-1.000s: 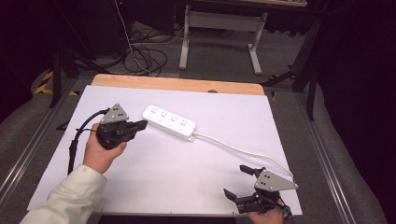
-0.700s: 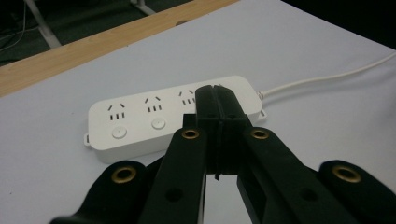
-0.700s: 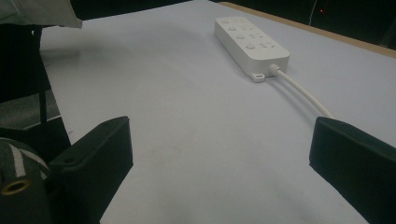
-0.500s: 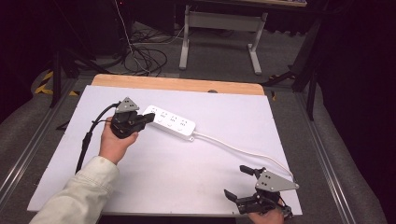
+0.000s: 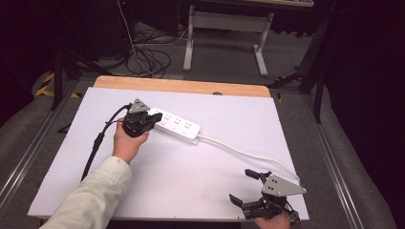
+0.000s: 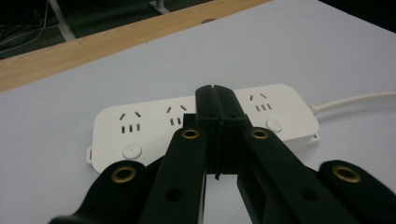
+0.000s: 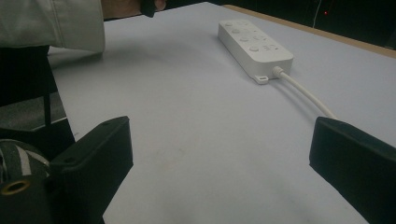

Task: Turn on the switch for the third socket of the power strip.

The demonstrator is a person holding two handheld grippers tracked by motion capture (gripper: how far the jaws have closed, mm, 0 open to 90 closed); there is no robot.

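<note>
At the near right edge of the white surface (image 5: 191,176) the right gripper (image 5: 253,188) rests with its jaws wide apart, and its own view looks between them across bare surface to the power strip's cord end. The white cord (image 5: 248,155) runs from there back to the power strip (image 5: 179,126), which lies left of centre toward the far side. The left gripper (image 5: 155,117) sits at the strip's left end; its own view shows what the high view cannot, the jaws pressed together on nothing, tips over the strip's sockets.
</note>
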